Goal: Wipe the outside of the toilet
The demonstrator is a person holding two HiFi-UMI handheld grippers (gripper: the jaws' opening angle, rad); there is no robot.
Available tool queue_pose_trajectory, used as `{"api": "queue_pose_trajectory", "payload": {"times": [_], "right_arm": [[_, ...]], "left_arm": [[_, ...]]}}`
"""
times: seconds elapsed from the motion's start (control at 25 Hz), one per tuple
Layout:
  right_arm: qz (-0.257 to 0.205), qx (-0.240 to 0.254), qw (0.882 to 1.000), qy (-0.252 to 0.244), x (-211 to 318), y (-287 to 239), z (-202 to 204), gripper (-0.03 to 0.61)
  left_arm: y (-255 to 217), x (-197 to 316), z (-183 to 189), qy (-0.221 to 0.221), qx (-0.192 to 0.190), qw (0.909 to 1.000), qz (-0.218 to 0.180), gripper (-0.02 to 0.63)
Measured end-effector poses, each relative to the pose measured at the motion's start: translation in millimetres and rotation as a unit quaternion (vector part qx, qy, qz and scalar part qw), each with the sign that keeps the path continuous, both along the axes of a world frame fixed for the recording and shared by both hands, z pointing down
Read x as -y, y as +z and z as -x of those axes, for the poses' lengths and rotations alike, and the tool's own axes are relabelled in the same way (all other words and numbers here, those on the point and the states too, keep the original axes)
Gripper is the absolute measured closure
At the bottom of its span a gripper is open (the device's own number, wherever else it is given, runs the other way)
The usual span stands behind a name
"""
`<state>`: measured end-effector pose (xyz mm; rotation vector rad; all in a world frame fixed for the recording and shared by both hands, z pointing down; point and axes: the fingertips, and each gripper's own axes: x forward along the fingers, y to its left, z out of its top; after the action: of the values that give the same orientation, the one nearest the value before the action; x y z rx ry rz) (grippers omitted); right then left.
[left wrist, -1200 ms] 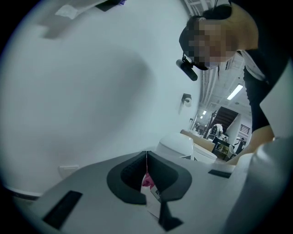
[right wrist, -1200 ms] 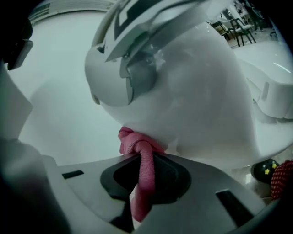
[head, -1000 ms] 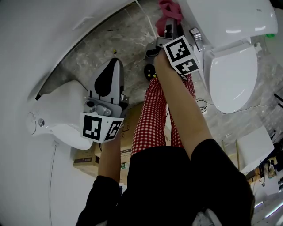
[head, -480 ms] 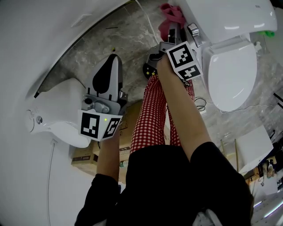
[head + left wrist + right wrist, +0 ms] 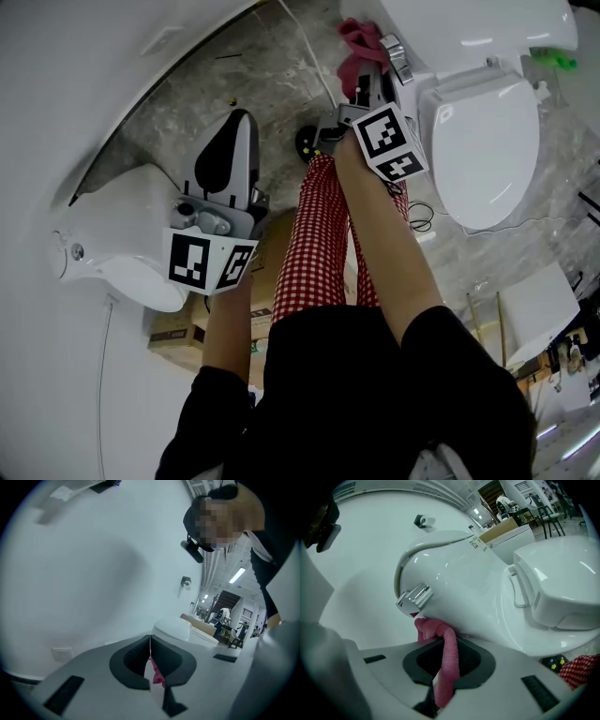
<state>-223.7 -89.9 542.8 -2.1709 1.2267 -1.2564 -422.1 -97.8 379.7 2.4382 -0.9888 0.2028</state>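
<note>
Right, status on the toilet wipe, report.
Right gripper shut on pink cloth, pressed to toilet tank under flush handle. Left gripper jaws together, pink scrap between. No obstruction seen.

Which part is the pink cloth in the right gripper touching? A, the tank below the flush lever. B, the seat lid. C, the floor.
A: the right gripper holds the pink cloth against the tank under the chrome flush lever.

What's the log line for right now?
right gripper: shut on cloth | cloth: against toilet, below handle | left gripper: shut
</note>
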Motion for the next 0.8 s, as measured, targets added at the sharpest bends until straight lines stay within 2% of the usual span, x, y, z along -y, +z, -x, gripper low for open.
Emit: {"api": "queue_pose_trajectory", "payload": {"times": [0.28, 0.52, 0.68, 0.8], "right_arm": [[0.008, -0.021, 0.999, -0.024, -26.3, -4.6, -10.3, 0.523], [0.014, -0.024, 0.999, -0.022, -46.4, -6.8, -17.1, 0.523], [0.022, -0.012, 1.0, -0.007, -63.5, -8.0, -19.0, 0.523], [0.028, -0.01, 1.0, -0.009, -75.4, -8.2, -17.5, 0.523]], "left_arm": [[-3.5, -9.0, -6.8, -0.004, -0.01, 0.9999, 0.003, 0.603], [-6.3, -13.7, -7.1, -0.009, -0.005, 0.9999, -0.004, 0.603], [-7.0, -20.6, -13.2, 0.012, 0.023, 0.9995, -0.016, 0.603], [-14.0, -22.0, -17.3, 0.019, 0.004, 0.9995, -0.026, 0.603]]}}
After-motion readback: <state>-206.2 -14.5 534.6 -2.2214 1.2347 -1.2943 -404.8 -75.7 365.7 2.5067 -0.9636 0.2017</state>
